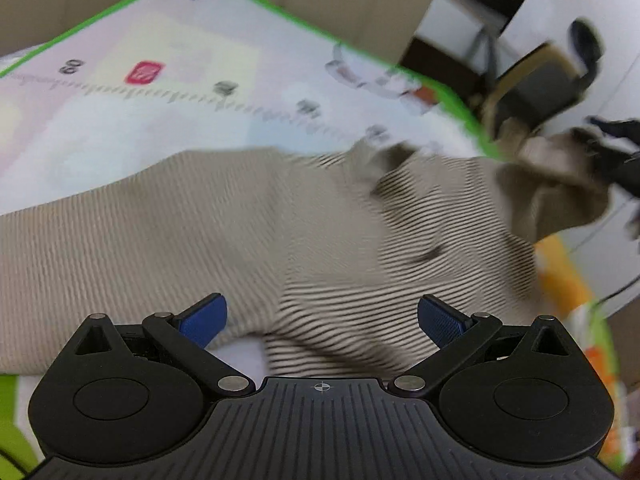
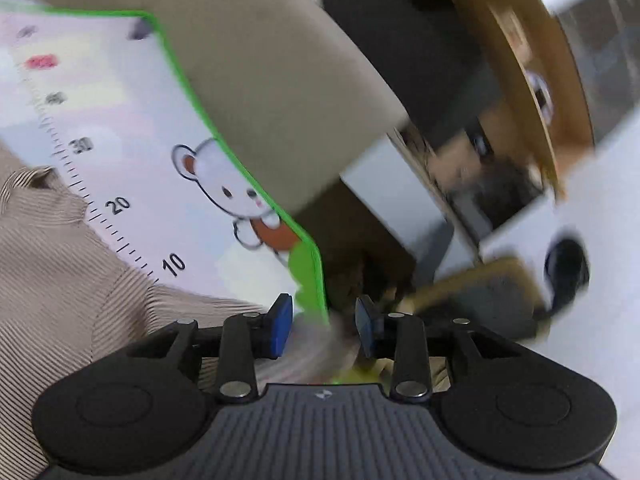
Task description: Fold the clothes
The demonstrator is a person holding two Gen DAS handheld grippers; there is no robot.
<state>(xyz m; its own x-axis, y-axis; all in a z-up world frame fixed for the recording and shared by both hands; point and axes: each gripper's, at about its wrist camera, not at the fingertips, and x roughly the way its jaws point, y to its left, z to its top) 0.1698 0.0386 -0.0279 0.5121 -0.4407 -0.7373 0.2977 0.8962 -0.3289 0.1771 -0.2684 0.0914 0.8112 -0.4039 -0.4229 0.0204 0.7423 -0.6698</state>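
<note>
Garment: a beige fine-striped shirt (image 1: 248,240) lies spread on a play mat (image 1: 168,52) with a green border and a printed ruler; ahead of the left jaws its far end rises in a lifted bunch (image 1: 560,184)
Left gripper (image 1: 322,316): jaws spread wide, blue pads well apart, nothing pinched; the striped cloth lies between and beyond them
Right gripper (image 2: 324,324): jaws part open, pads not pressed on anything clear; a blurred pale strip of cloth lies in the gap, and whether it is caught I cannot tell
Shirt by the right jaws: the body lies to their left, a sleeve-like edge (image 2: 200,304) running toward the left pad
Mat corner: the green edge (image 2: 310,280) ends just ahead of the right gap, bare floor beyond
Risk, missed grab: both views are smeared, so a closing now may land on air or on the mat edge
Risk, double layer: the wide left jaws may pinch two layers, dragging the body askew
Risk, slip: a loose right hold would let the raised end fall and crease
Risk, overshoot: the fold could spill off the mat corner
</note>
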